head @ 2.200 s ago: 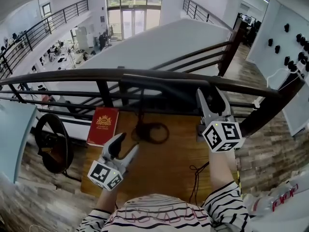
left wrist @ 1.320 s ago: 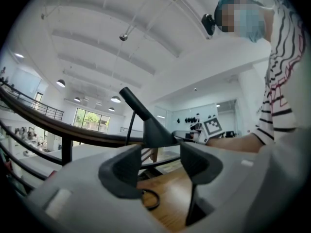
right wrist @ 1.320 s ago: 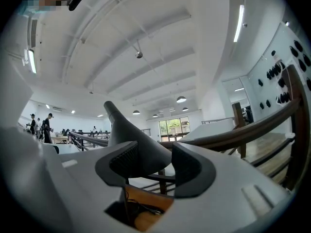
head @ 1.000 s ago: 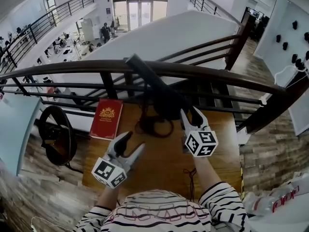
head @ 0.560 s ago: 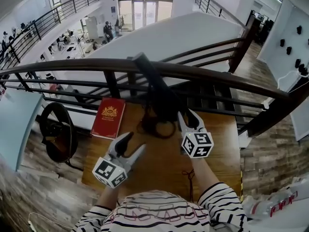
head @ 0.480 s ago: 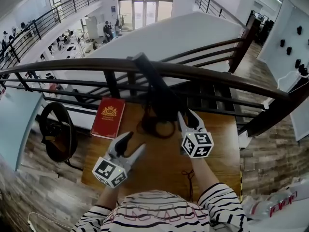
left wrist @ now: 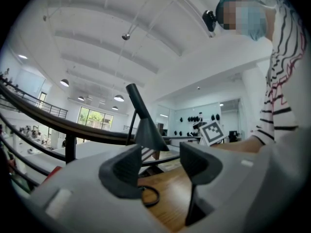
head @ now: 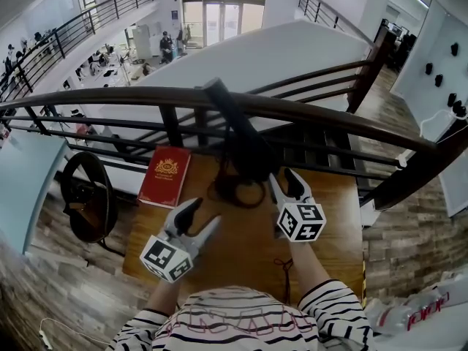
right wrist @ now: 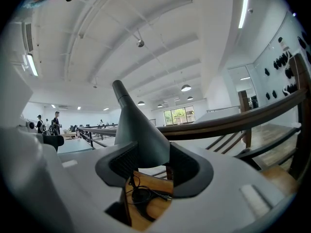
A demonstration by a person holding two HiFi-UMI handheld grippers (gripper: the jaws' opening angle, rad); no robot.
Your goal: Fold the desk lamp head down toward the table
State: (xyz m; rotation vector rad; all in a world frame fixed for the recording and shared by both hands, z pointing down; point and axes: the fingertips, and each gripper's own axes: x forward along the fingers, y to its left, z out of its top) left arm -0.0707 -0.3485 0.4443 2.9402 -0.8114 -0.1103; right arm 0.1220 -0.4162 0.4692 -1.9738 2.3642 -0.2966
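The black desk lamp stands at the far side of the wooden table (head: 248, 251), its arm (head: 223, 104) sloping up to the left and its cone head (head: 250, 156) tipped down over the ring base (head: 235, 194). My right gripper (head: 285, 182) sits just right of the head with its jaws opening. In the right gripper view the cone (right wrist: 138, 130) lies between the pads (right wrist: 124, 165), which stand slightly off it. My left gripper (head: 199, 216) rests open and empty at the front left, and its own view shows the lamp head (left wrist: 147, 131) ahead of its tips (left wrist: 160, 164).
A red book (head: 165, 175) lies at the table's far left corner. A dark wooden railing (head: 329, 117) runs right behind the table and lamp. A thin black cord (head: 285, 265) trails on the table near my right arm. A black round object (head: 86, 203) stands on the floor at left.
The right gripper came down from railing height with the lamp head, which now tips toward the table. In the last half second it barely moved. The left gripper stayed put.
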